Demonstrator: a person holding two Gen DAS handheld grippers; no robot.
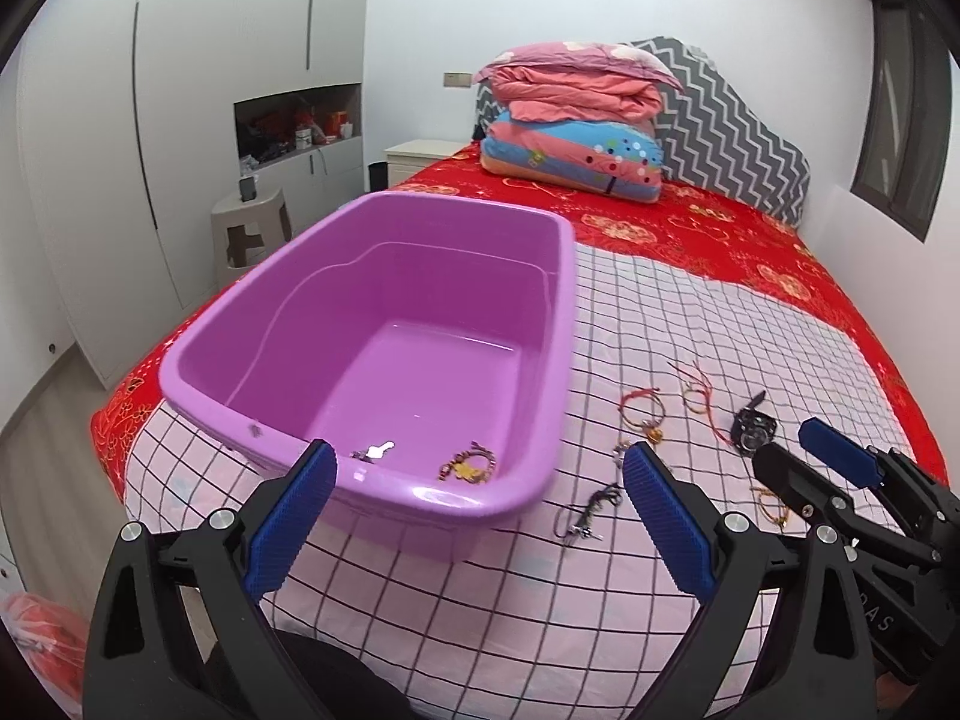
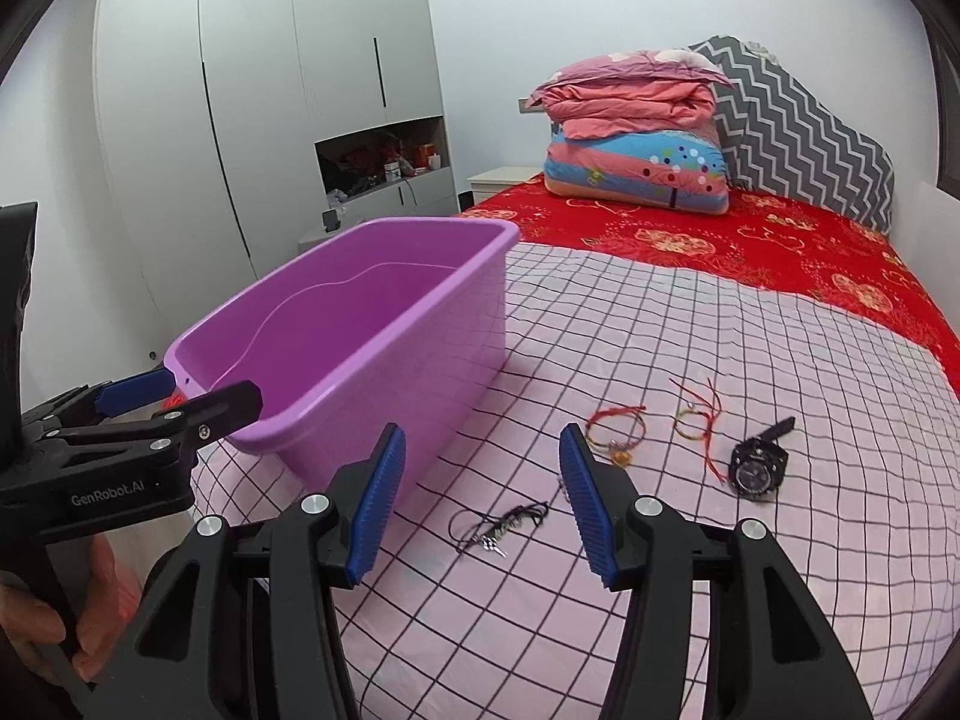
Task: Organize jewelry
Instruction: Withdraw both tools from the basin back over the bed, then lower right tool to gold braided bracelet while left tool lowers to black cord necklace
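The left hand-held gripper point(image 1: 477, 504) hangs spread and empty over the near rim of the purple tub point(image 1: 516, 507), which sits on the bed point(image 1: 750, 252). Two pieces already lie on the tub floor: a silvery piece point(image 1: 375, 452) and a beaded bracelet point(image 1: 469, 463). The main risk on this side, as I judge it, is knocking the light tub with a finger so it slides on the soft checked sheet point(image 2: 660, 324) toward the bed edge.

To the right of the tub, the rest of the jewelry lies loose on the sheet: a dark cord necklace point(image 2: 501, 527) nearest, then a red string bracelet point(image 2: 615, 429), a second string bracelet point(image 2: 696, 420) and a black watch point(image 2: 757, 465) farthest right. The right hand-held gripper point(image 2: 480, 507) hovers spread and empty over the necklace.

The thin cords are likely to slip between the pads or snag, dragging a neighbour along, and the fingers may pinch up sheet fabric instead. The tub's tall wall stands between the pieces and its floor, so a trailing cord could catch on the rim. Folded quilts point(image 1: 576, 126) sit well away at the headboard.
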